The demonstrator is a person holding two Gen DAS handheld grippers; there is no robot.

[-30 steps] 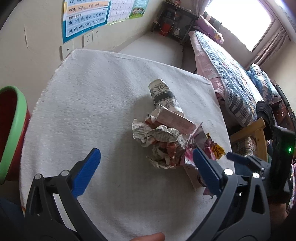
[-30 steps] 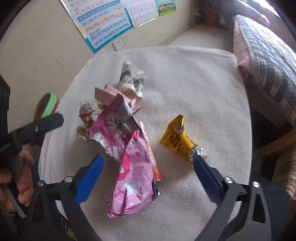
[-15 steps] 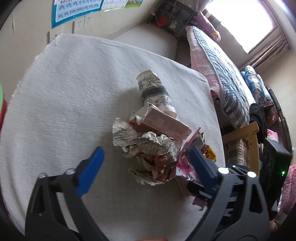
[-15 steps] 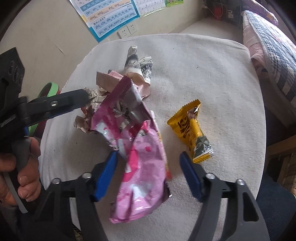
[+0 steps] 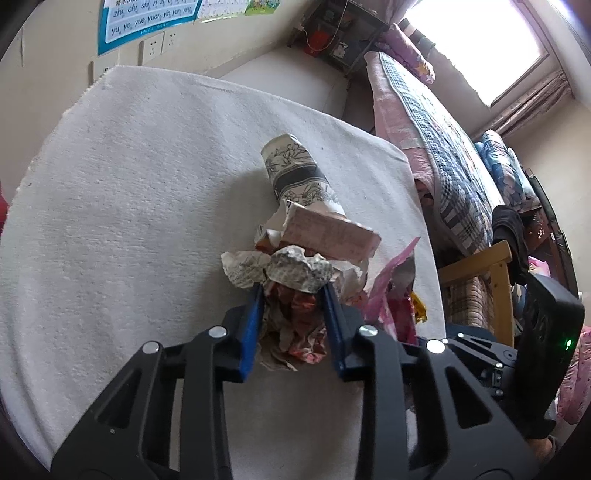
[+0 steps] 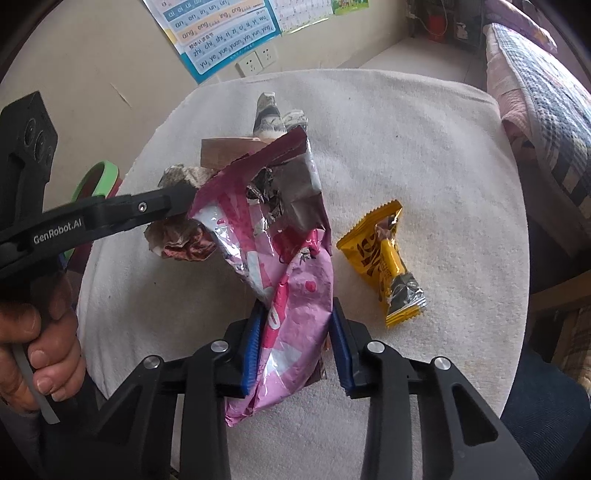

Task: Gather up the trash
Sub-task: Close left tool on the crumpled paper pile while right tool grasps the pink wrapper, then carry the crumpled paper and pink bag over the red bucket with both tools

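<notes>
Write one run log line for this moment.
left claw: shut on crumpled paper | right claw: shut on pink bag | yellow wrapper: untouched

A: The pink snack bag (image 6: 295, 310) hides the right gripper's (image 6: 295, 332) contact with it; whether both pads press it, I cannot tell

B: In the left wrist view the carton (image 5: 332, 232) covers the paper cup's (image 5: 299, 173) near end; the green-rimmed bin (image 6: 96, 181) sits mostly behind the left gripper (image 6: 177, 199); the wall poster (image 5: 147, 18) is cut off at the top

beige wall (image 5: 55, 44), pinyin poster (image 6: 221, 29), quilted bed (image 5: 443, 158), bright window (image 5: 480, 40).
</notes>
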